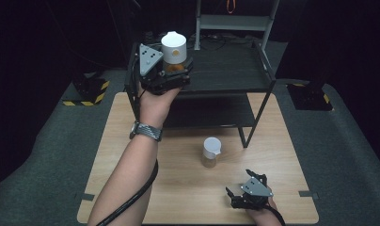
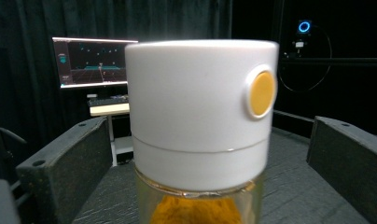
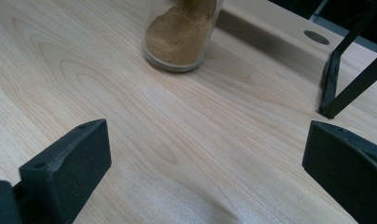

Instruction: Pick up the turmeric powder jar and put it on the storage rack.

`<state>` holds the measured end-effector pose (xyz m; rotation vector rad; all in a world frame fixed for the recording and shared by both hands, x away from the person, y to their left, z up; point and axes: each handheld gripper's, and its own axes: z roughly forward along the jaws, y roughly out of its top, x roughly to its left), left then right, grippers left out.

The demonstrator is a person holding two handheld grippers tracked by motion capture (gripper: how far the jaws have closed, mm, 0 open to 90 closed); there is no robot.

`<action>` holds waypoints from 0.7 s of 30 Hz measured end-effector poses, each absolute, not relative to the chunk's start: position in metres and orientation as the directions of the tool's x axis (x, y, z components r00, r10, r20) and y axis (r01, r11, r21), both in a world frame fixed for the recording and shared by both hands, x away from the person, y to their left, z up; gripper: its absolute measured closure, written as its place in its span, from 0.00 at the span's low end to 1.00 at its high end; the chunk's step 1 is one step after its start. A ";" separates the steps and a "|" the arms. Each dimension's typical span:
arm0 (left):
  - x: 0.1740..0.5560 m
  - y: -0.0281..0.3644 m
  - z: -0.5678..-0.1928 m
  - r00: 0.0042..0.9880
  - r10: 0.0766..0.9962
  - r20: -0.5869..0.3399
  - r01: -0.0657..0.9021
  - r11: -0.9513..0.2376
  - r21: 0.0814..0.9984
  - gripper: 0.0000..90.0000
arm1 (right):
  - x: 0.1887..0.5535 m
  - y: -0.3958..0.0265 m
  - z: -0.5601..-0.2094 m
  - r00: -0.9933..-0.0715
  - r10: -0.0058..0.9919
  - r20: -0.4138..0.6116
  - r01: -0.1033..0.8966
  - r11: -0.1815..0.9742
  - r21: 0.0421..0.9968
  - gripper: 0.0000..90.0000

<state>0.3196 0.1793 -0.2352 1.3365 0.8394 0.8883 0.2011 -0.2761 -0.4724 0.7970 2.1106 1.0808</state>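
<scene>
1. My left gripper (image 1: 171,70) is up at the black shelf rack (image 1: 235,70), on its top shelf. The jaws stand apart, one on each side of the white-capped spice jar (image 1: 174,49); in the left gripper view there is a gap between each jaw and the jar (image 2: 200,121), so nothing is clamped.
2. The jar stands upright on the dark shelf top, near the rack's left end.
3. The left gripper view gives the jar's detail: a round yellow button on the white cap, clear glass below, orange-yellow powder inside. Behind the rack it also shows a lit monitor (image 2: 93,63) on a small desk, and a blue ring light to the right.
4. My right gripper (image 1: 249,193) rests low on the counter (image 1: 178,188), in front of the rack, jaws wide and holding nothing.
5. A second jar (image 1: 210,151) stands on the counter between the rack and my right gripper. The right gripper view shows its glass base and tan powder (image 3: 182,32), plus a black rack leg (image 3: 350,84).
6. Counter: pale wood grain. The floor around is grey carpet and the room is dark.
</scene>
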 end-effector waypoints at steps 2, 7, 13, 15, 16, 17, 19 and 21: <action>0.312 0.181 -0.234 0.433 0.901 0.009 -0.062 0.020 0.998 0.00 | 0.201 -0.276 -0.472 -0.619 0.742 -0.257 0.226 0.481 0.847 0.00; 0.300 0.188 -0.234 0.447 0.895 0.011 -0.072 0.024 0.997 0.00 | 0.201 -0.276 -0.473 -0.619 0.742 -0.256 0.225 0.480 0.848 0.00; 0.287 0.192 -0.235 0.463 0.886 0.026 -0.087 0.017 0.996 0.00 | 0.201 -0.276 -0.472 -0.620 0.742 -0.256 0.226 0.481 0.847 0.00; 0.281 0.192 -0.236 0.469 0.883 0.029 -0.090 0.015 0.996 0.00 | 0.201 -0.276 -0.472 -0.620 0.741 -0.257 0.226 0.482 0.846 0.00; 0.279 0.193 -0.237 0.472 0.881 0.027 -0.091 0.018 0.996 0.00 | 0.201 -0.276 -0.472 -0.620 0.741 -0.258 0.225 0.483 0.846 0.00; 0.276 0.193 -0.238 0.473 0.881 0.029 -0.095 0.018 0.995 0.00 | 0.201 -0.276 -0.472 -0.621 0.740 -0.258 0.225 0.484 0.846 0.00; 0.273 0.193 -0.238 0.475 0.880 0.031 -0.096 0.017 0.995 0.00 | 0.201 -0.276 -0.472 -0.621 0.740 -0.258 0.225 0.483 0.846 0.00; 0.267 0.193 -0.239 0.478 0.878 0.035 -0.097 0.013 0.995 0.00 | 0.201 -0.276 -0.472 -0.621 0.741 -0.256 0.226 0.482 0.847 0.00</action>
